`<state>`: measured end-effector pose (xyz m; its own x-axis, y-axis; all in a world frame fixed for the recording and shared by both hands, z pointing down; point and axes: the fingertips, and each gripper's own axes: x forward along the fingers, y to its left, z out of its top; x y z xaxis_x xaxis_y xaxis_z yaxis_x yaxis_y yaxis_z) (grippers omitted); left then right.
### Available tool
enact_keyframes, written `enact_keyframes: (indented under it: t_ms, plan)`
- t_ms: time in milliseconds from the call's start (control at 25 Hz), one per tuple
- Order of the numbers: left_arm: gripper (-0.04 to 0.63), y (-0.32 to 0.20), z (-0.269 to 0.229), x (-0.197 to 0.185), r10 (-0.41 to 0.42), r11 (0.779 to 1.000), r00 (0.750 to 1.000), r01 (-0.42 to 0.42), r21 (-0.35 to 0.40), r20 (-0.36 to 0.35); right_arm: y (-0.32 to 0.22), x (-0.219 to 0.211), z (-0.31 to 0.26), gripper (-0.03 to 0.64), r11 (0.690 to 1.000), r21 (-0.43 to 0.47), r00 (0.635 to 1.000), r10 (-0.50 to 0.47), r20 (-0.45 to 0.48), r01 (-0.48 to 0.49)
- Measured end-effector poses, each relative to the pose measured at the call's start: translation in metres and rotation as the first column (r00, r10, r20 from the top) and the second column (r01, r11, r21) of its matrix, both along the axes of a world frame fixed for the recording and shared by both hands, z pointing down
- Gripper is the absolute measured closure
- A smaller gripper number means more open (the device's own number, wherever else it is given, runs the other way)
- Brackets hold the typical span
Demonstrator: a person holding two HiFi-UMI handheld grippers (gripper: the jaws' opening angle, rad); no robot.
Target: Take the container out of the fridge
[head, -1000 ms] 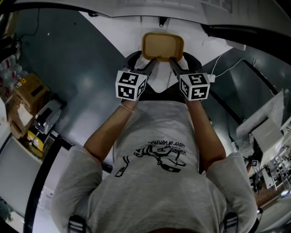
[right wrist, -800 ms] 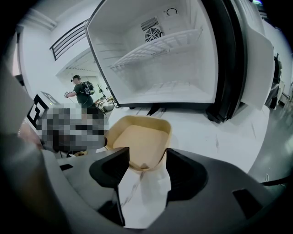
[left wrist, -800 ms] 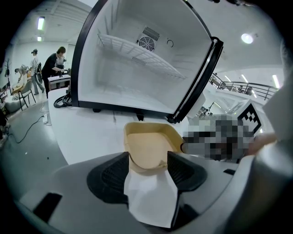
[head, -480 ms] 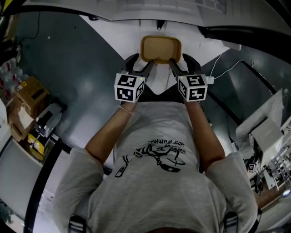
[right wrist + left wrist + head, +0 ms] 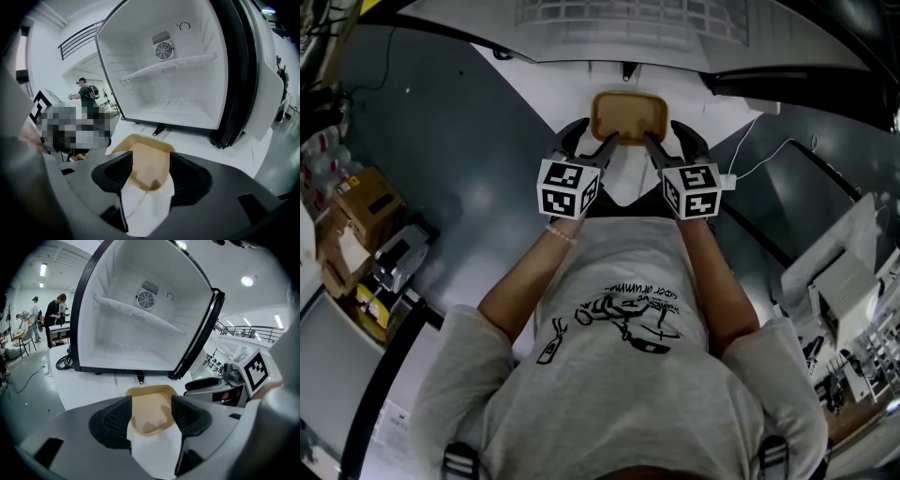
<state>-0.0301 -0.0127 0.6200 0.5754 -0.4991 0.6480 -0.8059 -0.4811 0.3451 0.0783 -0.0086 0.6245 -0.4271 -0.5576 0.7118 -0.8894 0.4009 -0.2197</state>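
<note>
A shallow tan container (image 5: 628, 114) rests on the white table (image 5: 627, 184) just in front of the open, empty fridge (image 5: 619, 23). My left gripper (image 5: 607, 141) reaches its near left corner and my right gripper (image 5: 649, 139) its near right corner. In the left gripper view, the jaws of the left gripper (image 5: 151, 412) stand apart over the near end of the container (image 5: 149, 401), with bare table showing between them. In the right gripper view, the right gripper (image 5: 151, 174) sits the same way over the container (image 5: 142, 159). Both are open and grip nothing.
The fridge (image 5: 140, 310) has one bare wire shelf, and its door (image 5: 243, 75) swings out to the right. A white cable (image 5: 769, 150) trails off the table's right side. Cardboard boxes (image 5: 366, 202) stand on the floor at left. People (image 5: 56, 310) work far behind.
The container and both grippers look smaller and farther from the head camera, lower toward the table. More of the fridge shows at the top of the view.
</note>
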Motion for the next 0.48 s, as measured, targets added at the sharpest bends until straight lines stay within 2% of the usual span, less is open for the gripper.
enact_keyframes:
  t_ms: [240,480]
  plan:
    - [0.324,-0.007,-0.029,0.006,0.02,0.999,1.0,-0.019,0.042,-0.022,-0.005,-0.003,-0.024,0.367,0.999,0.039,1.0,-0.012,0.007,0.012]
    - [0.357,-0.016,-0.058,0.012,0.041,0.996,0.998,-0.037,0.085,-0.047,-0.012,-0.004,-0.049,0.399,0.997,0.077,1.0,-0.016,0.013,0.015]
